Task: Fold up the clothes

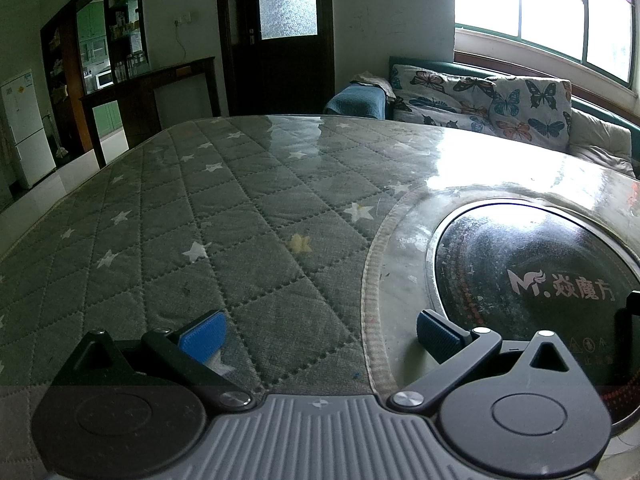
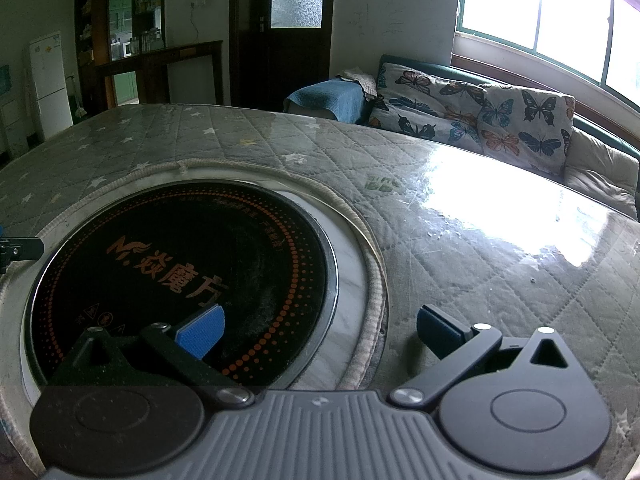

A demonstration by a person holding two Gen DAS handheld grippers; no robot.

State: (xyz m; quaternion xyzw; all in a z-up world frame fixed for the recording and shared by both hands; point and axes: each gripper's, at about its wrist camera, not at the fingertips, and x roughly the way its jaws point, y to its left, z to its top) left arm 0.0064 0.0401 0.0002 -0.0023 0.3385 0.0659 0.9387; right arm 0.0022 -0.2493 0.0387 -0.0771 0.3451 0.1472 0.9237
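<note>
Left wrist view: the left hand-held gripper [image 1: 322, 334] hangs low over the surface [image 1: 224, 216], a table under a grey-green quilted cover with white stars and a clear glossy sheet; its blue-padded fingers [image 1: 204, 338] stand wide apart with nothing between them; to its right a round black glass cooktop [image 1: 532, 280] is set into the surface, printed with an "M" logo and Chinese characters too small to read surely; beyond lie a butterfly-patterned sofa cushion [image 1: 480, 100] and a white refrigerator [image 1: 24, 128]; no clothes show in this view.

Right wrist view: the right hand-held gripper [image 2: 320, 332] is likewise spread apart and empty, its left finger over the cooktop's rim, its right finger over the quilted cover; a small green mark [image 2: 383, 184] on the cover is unreadable; no garment appears here either.
</note>
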